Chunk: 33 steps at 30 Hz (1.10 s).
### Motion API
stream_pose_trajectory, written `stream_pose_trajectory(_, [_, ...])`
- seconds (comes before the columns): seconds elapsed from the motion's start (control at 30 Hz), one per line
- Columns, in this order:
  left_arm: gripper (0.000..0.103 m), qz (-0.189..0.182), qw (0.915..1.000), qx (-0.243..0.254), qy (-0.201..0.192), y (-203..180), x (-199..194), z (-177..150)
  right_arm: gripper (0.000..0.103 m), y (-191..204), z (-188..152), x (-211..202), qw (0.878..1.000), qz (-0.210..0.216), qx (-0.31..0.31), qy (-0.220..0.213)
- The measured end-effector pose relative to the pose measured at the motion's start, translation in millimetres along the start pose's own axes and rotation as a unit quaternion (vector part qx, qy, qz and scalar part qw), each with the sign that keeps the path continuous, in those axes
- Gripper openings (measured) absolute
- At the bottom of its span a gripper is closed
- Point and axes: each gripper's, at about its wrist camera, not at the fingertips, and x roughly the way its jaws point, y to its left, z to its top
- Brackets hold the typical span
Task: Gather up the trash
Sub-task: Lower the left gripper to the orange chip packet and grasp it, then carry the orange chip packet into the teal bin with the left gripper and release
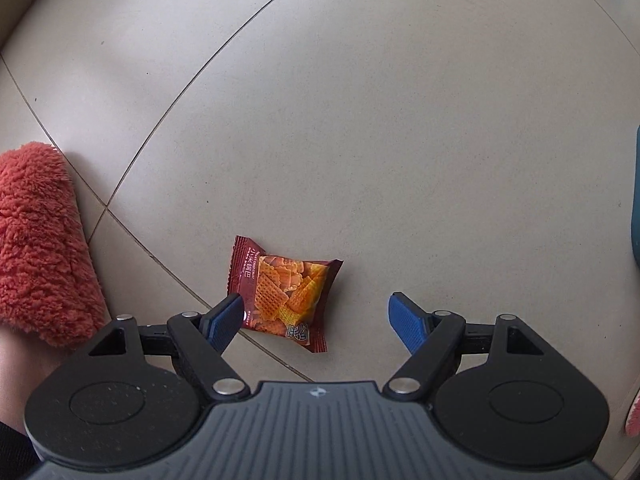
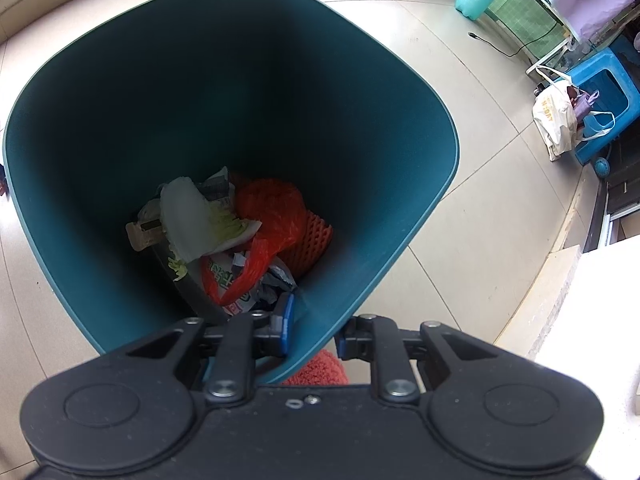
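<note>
Pointing down, left gripper (image 1: pixel 316 312) spread above snack packet (image 1: pixel 282 292); right gripper (image 2: pixel 312 328) clamps bin rim (image 2: pixel 320 320).

My blue ribbed pads (image 1: pixel 404 316) sit on black arms; the snack packet (image 1: pixel 282 294) is maroon with orange lattice crisps, on beige floor tiles (image 1: pixel 360 120) beside a coral fuzzy slipper (image 1: pixel 36 240). The bin (image 2: pixel 100 140) is teal, holding an orange-red net bag (image 2: pixel 272 216) and a pale green leaf (image 2: pixel 200 220)

Beige tiled floor (image 1: pixel 360 100), thin grout lines; blue plastic stool (image 2: pixel 608 92), glass-topped table (image 2: pixel 532 4) far right.
</note>
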Motion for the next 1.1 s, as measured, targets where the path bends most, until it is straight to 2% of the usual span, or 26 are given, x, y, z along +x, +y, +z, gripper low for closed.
stream_pose_trajectory(0.2, [0.079,0.013,0.9999,-0.01,0.004,10,15,1,0.02,1,1,1,1.0,0.0,-0.002,0.003])
stream_pose_trajectory(0.37, [0.08,0.001,0.9997,-0.025,-0.003,15,16,7,0.02,1,2,1,1.0,-0.001,-0.003,0.005])
stream_pose_trajectory(0.4, [0.077,-0.001,0.9996,-0.03,-0.003,15,15,7,0.02,1,1,1,1.0,-0.002,-0.003,0.005])
stream_pose_trajectory(0.5, [0.057,-0.003,0.9995,-0.028,-0.013,16,13,6,0.02,1,2,2,1.0,-0.002,-0.002,0.005])
stream_pose_trajectory(0.63, [0.041,0.013,0.9996,-0.019,-0.013,10,8,4,0.02,1,1,2,1.0,-0.001,-0.002,0.003])
stream_pose_trajectory(0.8, [0.034,0.025,0.9993,-0.015,-0.024,-7,-8,0,0.02,1,0,1,1.0,-0.001,-0.001,-0.001])
stream_pose_trajectory(0.83, [0.022,0.021,0.9994,-0.015,-0.023,-10,-12,0,0.02,1,-1,0,1.0,-0.001,-0.001,-0.001])
stream_pose_trajectory(1.1, [0.017,0.011,0.9987,-0.009,-0.049,-33,-50,1,0.02,0,-2,-1,1.0,-0.001,0.002,-0.004])
